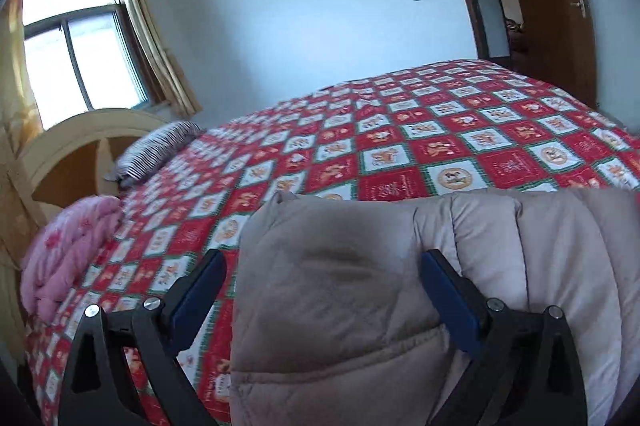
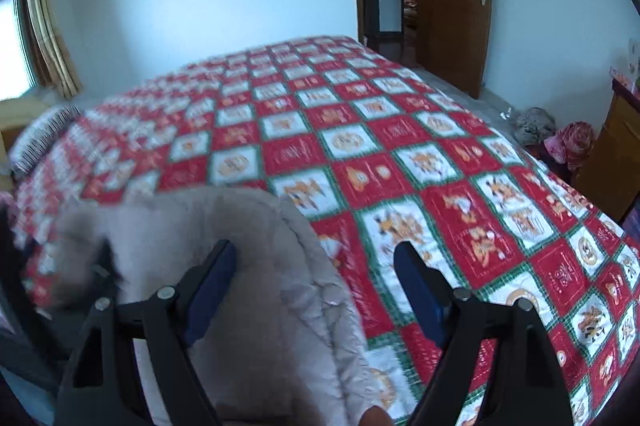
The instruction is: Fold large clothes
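Left gripper: my fingers spread wide, gripping nothing.
Right gripper: my fingers apart, empty.
Coat: on bedspread, under and between my fingers.

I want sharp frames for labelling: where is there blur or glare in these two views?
Right wrist view: the grey padded coat and the bed's far left are motion-smeared. Left wrist view: sharper, but the window is blown out white; both bend straight edges.
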A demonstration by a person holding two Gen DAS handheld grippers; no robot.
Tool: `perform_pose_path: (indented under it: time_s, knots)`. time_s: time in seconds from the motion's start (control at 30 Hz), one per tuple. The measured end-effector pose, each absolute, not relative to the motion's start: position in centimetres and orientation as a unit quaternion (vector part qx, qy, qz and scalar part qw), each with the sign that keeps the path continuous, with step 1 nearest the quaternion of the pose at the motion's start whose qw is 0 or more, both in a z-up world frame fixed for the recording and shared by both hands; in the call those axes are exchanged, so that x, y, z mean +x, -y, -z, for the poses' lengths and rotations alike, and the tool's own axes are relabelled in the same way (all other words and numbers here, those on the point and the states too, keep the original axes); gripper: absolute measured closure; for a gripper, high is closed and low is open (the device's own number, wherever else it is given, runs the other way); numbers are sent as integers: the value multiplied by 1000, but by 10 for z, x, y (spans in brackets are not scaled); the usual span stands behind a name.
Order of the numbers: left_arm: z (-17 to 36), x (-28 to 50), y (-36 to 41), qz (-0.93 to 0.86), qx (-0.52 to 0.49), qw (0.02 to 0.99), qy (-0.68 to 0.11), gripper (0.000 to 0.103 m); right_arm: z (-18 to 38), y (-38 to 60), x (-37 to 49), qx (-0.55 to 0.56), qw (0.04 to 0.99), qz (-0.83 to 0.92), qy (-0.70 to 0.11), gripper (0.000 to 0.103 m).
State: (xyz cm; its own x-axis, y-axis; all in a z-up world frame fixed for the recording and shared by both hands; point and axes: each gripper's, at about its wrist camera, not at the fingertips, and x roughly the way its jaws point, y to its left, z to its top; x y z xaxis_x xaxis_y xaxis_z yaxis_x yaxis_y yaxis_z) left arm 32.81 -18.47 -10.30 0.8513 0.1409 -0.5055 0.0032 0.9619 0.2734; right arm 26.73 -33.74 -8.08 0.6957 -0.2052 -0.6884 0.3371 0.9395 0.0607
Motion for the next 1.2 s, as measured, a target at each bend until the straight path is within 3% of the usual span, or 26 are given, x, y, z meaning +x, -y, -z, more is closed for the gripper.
perform_pose_path:
  time_s: [0.23, 0.4, 0.6, 0.73, 0.9, 1.2]
  knots:
    - [107, 309, 117, -32, 68, 950, -303, 5, 135, 368, 263, 129, 900, 158, -386, 23]
    - [125, 307, 125, -28, 74, 949, -306, 5, 147, 367, 261, 137, 901, 158, -380, 23]
    - [118, 305, 153, -31, 142, 949, -278, 5, 95, 375, 241, 155, 916, 150, -339, 22]
    - [117, 305, 152, -34, 142, 950, -276, 5, 75, 350, 248, 126, 929, 108, -331, 15]
    - [129, 307, 137, -22, 107, 954, -279, 3, 128, 338, 272, 125, 908, 81, -391, 13]
    - [139, 290, 110, -2, 55, 959, -277, 1, 178, 355, 262, 203, 896, 50, -392, 3]
